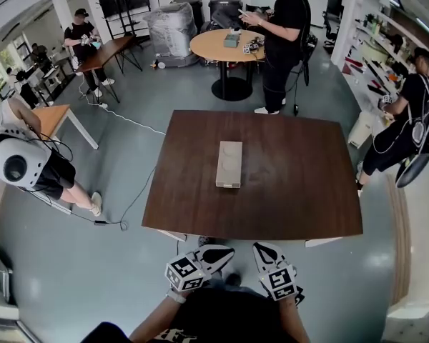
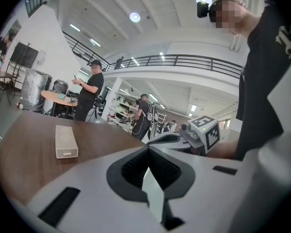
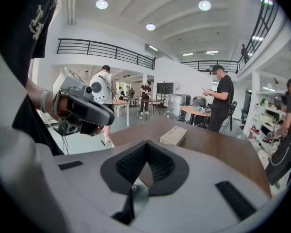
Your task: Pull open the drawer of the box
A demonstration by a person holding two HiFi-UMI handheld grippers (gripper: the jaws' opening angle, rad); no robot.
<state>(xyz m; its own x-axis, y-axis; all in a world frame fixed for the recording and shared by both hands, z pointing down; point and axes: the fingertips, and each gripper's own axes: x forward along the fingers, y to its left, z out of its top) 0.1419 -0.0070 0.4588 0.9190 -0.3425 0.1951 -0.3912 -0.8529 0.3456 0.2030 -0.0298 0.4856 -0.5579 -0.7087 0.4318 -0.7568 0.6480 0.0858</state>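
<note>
approach step: left claw [image 1: 224, 251], right claw [image 1: 262, 249] pressed together, empty; next reach across brown wooden desk [image 1: 300, 191] for the drawer [image 2: 67, 154] of the flat beige box [image 1: 229, 164].

Drawer [image 1: 228, 184] too small for detail.

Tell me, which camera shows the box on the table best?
The head view: the whole box lies in plain sight, seen from above. The left gripper view shows its top and near end; the right gripper view shows it smaller.
</note>
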